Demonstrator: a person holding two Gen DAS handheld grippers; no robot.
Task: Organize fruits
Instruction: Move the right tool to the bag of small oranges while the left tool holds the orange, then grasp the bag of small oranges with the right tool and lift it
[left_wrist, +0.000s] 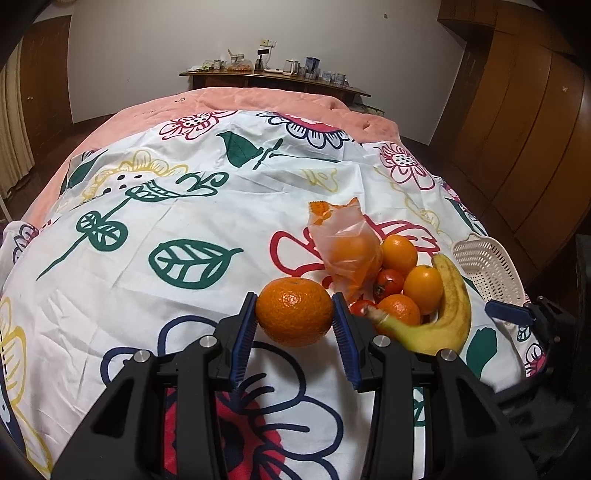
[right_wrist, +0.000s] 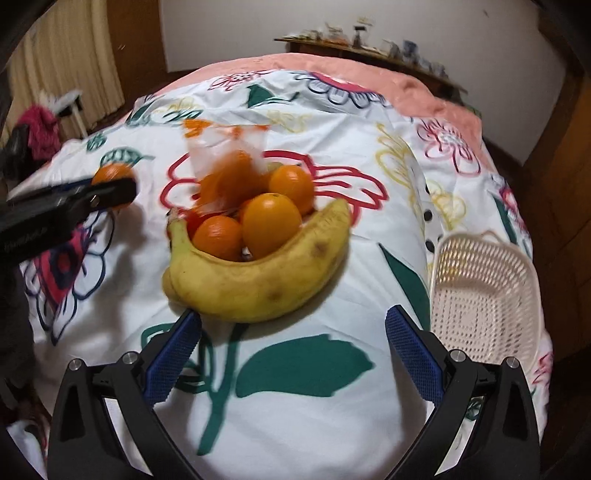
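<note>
My left gripper (left_wrist: 294, 314) is shut on a large tangerine (left_wrist: 294, 312), its blue pads pressing both sides just above the floral sheet. To its right lies a pile: a banana (left_wrist: 443, 317), several oranges (left_wrist: 399, 254), small red tomatoes (left_wrist: 388, 282) and a plastic bag (left_wrist: 343, 243) with orange fruit inside. In the right wrist view the banana (right_wrist: 258, 273) curls around the oranges (right_wrist: 271, 225) in front of my right gripper (right_wrist: 293, 317), which is open with nothing between its fingers. The left gripper (right_wrist: 110, 192) with the tangerine (right_wrist: 110, 173) shows at the left there.
A cream perforated plastic basket (right_wrist: 487, 291) lies with nothing in it to the right of the pile, near the bed's right edge; it also shows as the basket (left_wrist: 487, 269) in the left view. A floral sheet (left_wrist: 184, 229) covers a pink blanket. Wooden wardrobes stand right; a cluttered shelf (left_wrist: 273, 75) behind.
</note>
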